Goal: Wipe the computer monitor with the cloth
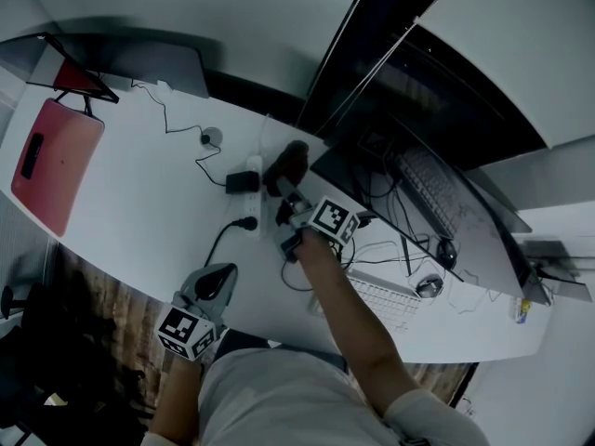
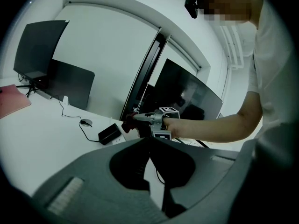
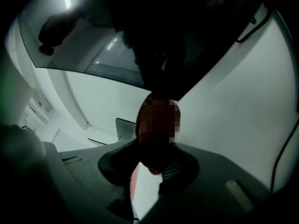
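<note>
The computer monitor stands dark at the right of the white desk; it also shows in the left gripper view. My right gripper is shut on a dark red cloth, held by the monitor's lower left corner. Whether the cloth touches the screen I cannot tell. In the right gripper view the cloth bulges from between the jaws of the right gripper, under the dark monitor. My left gripper rests low near the desk's front edge, shut and empty.
A power strip and a black adapter with cables lie just left of the right gripper. A keyboard sits at the front right. A mouse, a second monitor and a red pad are to the left.
</note>
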The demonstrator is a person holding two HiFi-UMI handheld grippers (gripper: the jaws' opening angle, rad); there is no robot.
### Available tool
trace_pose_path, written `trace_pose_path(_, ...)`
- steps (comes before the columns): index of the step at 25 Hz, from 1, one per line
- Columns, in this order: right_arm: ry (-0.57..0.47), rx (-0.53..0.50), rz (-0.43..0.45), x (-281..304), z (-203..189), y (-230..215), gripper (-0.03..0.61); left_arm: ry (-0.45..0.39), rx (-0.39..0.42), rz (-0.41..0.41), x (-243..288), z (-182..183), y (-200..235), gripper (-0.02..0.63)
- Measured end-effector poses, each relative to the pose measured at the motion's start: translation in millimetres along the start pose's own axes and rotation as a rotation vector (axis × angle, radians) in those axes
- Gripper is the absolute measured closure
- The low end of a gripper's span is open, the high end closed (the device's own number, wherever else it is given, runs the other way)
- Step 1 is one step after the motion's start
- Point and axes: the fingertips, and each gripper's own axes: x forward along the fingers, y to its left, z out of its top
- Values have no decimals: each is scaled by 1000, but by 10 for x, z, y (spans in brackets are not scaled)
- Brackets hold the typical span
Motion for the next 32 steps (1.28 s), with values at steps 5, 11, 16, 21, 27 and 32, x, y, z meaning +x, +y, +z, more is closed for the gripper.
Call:
trace_pose_path(5,-69,26,-23,-19,199,-36,468,0,0,-4,10,12,10,604)
trace_pose_path(11,-135,56,-24,-44,314,-41,468,-2,3,0,-6,18,2,604)
trace_pose_path(16,-177,74,-12,-95,395,70,468,-5,7,-4,-6,37,-18,604)
trace_pose_path(21,-206,72,21,-191,457,279,471,-16,22,-18,4,97,-73,604)
trace_pose_path(27,-254,61,70,-311,530,631,471,-27,39,-30,-6,157,-145,604)
trace_pose_path(32,-292,63,119,-425,599,944,472,-37,56,-36,-39,212,-215,604)
